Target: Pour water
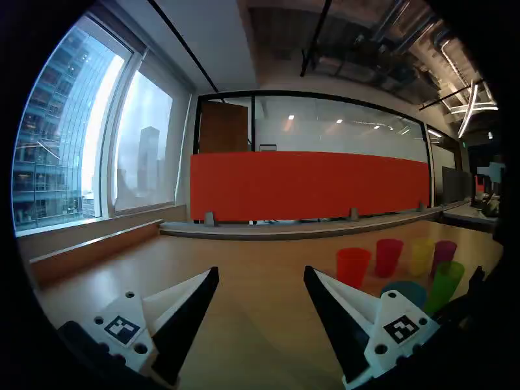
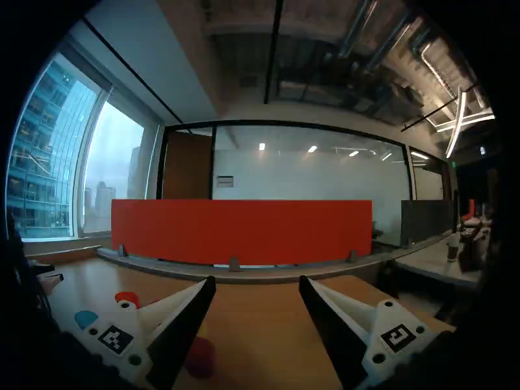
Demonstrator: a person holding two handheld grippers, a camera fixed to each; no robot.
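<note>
A wooden worktop (image 1: 260, 260) is bounded by a red divider panel (image 1: 305, 185), behind which a glass-walled room (image 1: 338, 127) is lit by ceiling spots. Daylight and tall buildings are seen through large windows (image 1: 84, 149); pipes (image 1: 403, 36) are left exposed overhead.

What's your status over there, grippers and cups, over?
Left gripper open, empty. Right gripper open, empty. Six coloured cups clustered on table, untouched. No obstacle seen.

No legible writing or numbers. Coded black-and-white marker squares (image 1: 122, 328) on left gripper (image 1: 260, 268), likewise on right gripper (image 2: 257, 279). Wall plaque (image 2: 225, 182) too small to read.
</note>
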